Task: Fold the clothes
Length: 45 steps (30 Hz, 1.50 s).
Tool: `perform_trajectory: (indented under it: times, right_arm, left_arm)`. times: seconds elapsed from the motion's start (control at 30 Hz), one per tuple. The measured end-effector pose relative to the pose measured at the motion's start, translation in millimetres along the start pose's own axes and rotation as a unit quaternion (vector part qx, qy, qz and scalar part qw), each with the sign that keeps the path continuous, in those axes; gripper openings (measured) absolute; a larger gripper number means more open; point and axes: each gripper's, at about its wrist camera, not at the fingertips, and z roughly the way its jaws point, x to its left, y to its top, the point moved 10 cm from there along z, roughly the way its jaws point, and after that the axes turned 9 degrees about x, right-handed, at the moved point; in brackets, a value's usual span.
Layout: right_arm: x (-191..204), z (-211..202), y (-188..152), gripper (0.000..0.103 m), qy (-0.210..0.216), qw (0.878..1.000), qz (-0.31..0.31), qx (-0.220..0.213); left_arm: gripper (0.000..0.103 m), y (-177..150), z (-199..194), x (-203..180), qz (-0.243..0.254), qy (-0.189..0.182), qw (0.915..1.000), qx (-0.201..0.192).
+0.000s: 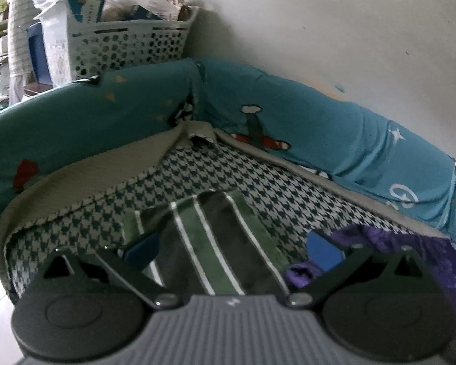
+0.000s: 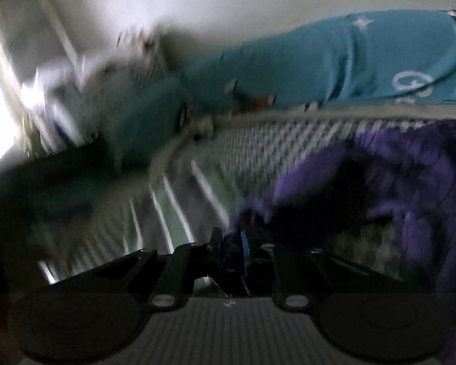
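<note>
Two garments lie on the houndstooth cover (image 1: 203,176): a green/grey striped cloth (image 1: 215,243) w/ thin white lines, folded into a flat strip at centre, & a purple cloth (image 2: 410,182) bunched up on its right, edges touching or nearly so. In left wrist view the striped cloth runs from under the tool body out between the fingers, flat on the cover. Left gripper (image 1: 232,249) stands wide apart, blue pads either side of the strip, nothing pinched; right pad sits at the purple cloth's edge, contact can't tell. Right gripper (image 2: 231,252) is nearly closed, pads close together w/ a dark-purple fold of the purple cloth caught between them; the view is heavily motion-blurred, so the exact bite is unclear. Purple fabric rises from the pads & spreads to the right over the cover. Around the cover runs a plain grey border, then teal bedding (image 1: 334,127) w/ printed planes, stars & triangles, rolled up against a pale wall (image 1: 334,24). Far left, behind the bedding, a white perforated basket (image 1: 130,42) holds bags & boxes.
</note>
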Motion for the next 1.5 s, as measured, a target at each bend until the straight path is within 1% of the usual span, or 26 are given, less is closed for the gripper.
perform_trajectory:
  times: [0.1, 0.2, 0.27, 0.37, 0.43, 0.47, 0.53, 0.6, 0.67, 0.73, 0.8, 0.9, 0.97, 1.0, 1.07, 1.13, 1.17, 1.23, 1.3, 1.4, 1.5]
  right_arm:
    - [-15.5, -41.9, 33.5, 0.014, 0.041, 0.996, 0.065, -0.047]
    - [-34.1, -85.1, 60.8, 0.014, 0.076, 0.983, 0.131, -0.099]
    - [-53.2, -112.6, 70.4, 0.014, 0.065, 0.976, 0.159, -0.133]
    - [-82.5, -154.4, 83.2, 0.014, 0.047, 0.962, 0.199, -0.182]
    - [-106.9, -174.4, 75.3, 0.014, 0.006, 0.957, 0.213, -0.196]
    - [-119.5, -180.2, 68.4, 0.014, -0.011, 0.956, 0.222, -0.193]
    - [-144.5, -188.2, 52.5, 0.017, -0.055, 0.952, 0.241, -0.182]
    - [-167.6, -194.1, 33.0, 0.018, -0.105, 0.946, 0.256, -0.169]
    - [-182.3, -197.3, 15.3, 0.019, -0.14, 0.943, 0.258, -0.157]
    - [-193.7, -201.8, -1.2, 0.027, -0.172, 0.94, 0.254, -0.147]
    - [-197.3, -209.3, -15.6, 0.028, -0.186, 0.945, 0.231, -0.139]
    - [-189.5, -200.7, -26.8, 0.028, -0.192, 0.958, 0.181, -0.113]
    - [-178.4, -190.4, -35.8, 0.028, -0.193, 0.968, 0.132, -0.09]
    - [-174.7, -183.7, -38.9, 0.028, -0.196, 0.971, 0.109, -0.08]
    - [-166.3, -169.7, -47.5, 0.028, -0.202, 0.975, 0.064, -0.061]
    - [-160.5, -155.7, -54.9, 0.028, -0.209, 0.977, 0.02, -0.044]
    - [-158.7, -148.8, -58.0, 0.029, -0.214, 0.976, -0.002, -0.037]
    - [-154.7, -137.0, -64.4, 0.036, -0.223, 0.974, -0.043, -0.023]
    - [-150.8, -128.3, -70.6, 0.04, -0.232, 0.969, -0.085, -0.009]
    - [-150.2, -118.2, -76.9, 0.041, -0.261, 0.954, -0.15, 0.006]
    - [-153.7, -112.5, -80.9, 0.041, -0.279, 0.94, -0.195, 0.018]
  left_arm:
    - [0.103, -1.0, 2.7, -1.5, 0.0, -0.003, 1.0, 0.005]
    - [0.103, -5.5, 6.0, -9.3, 0.013, -0.008, 0.9998, 0.012]
    - [0.103, -9.8, 7.4, -17.7, 0.027, -0.013, 0.9994, 0.015]
    - [0.103, -17.5, 11.0, -31.2, 0.045, -0.027, 0.9983, 0.026]
    - [0.103, -23.4, 13.5, -40.7, 0.054, -0.038, 0.9972, 0.034]
    - [0.103, -26.2, 14.6, -45.6, 0.06, -0.042, 0.9966, 0.037]
    - [0.103, -30.7, 15.6, -55.7, 0.075, -0.043, 0.9955, 0.039]
    - [0.103, -34.3, 15.4, -65.7, 0.089, -0.044, 0.9943, 0.038]
    - [0.103, -37.5, 16.3, -74.1, 0.099, -0.046, 0.9932, 0.039]
    - [0.103, -41.7, 17.4, -81.5, 0.108, -0.048, 0.9921, 0.042]
    - [0.103, -46.1, 18.5, -88.9, 0.117, -0.049, 0.9909, 0.045]
    - [0.103, -54.1, 21.1, -100.1, 0.133, -0.054, 0.9883, 0.051]
    - [0.103, -58.3, 21.9, -106.4, 0.144, -0.057, 0.9865, 0.053]
    - [0.103, -60.3, 22.3, -109.6, 0.149, -0.058, 0.9856, 0.054]
    - [0.103, -63.6, 23.9, -114.4, 0.156, -0.06, 0.9843, 0.056]
    - [0.103, -66.4, 25.5, -116.8, 0.159, -0.063, 0.9834, 0.061]
    - [0.103, -67.8, 26.8, -117.7, 0.159, -0.064, 0.9831, 0.063]
    - [0.103, -70.6, 28.5, -119.5, 0.16, -0.066, 0.9825, 0.069]
    - [0.103, -73.2, 30.1, -121.7, 0.161, -0.07, 0.9817, 0.074]
    - [0.103, -77.4, 32.1, -124.8, 0.166, -0.072, 0.9803, 0.08]
    - [0.103, -81.2, 33.9, -128.7, 0.174, -0.072, 0.9786, 0.083]
